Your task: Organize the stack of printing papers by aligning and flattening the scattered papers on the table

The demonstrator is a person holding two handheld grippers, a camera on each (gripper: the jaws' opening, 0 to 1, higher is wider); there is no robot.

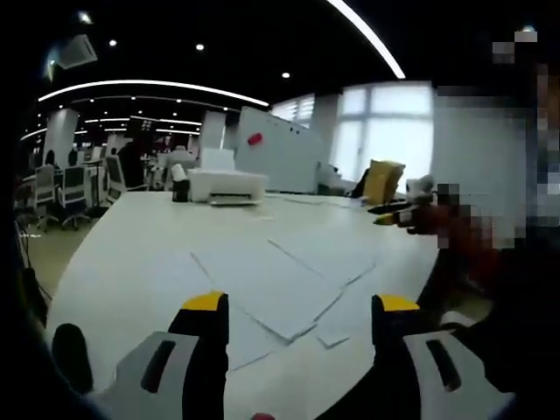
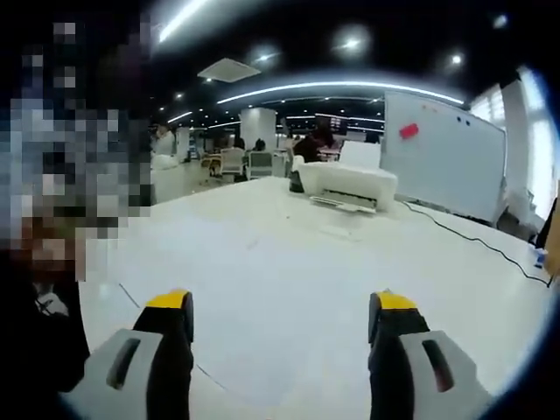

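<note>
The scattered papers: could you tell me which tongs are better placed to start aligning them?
Left, probably. The left tongs hang open directly over the scattered papers, while the right tongs, also open, face mostly bare table toward the printer.

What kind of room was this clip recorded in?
Most likely an open-plan office: a printer on a long white table, a whiteboard, and office chairs at desks behind.

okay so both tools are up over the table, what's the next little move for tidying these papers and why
Probably lower the open left tool to the scattered papers just ahead and nudge their skewed edges together; the sheets lie fanned and overlapping on the table, and neither it nor the right tool holds anything.
</note>
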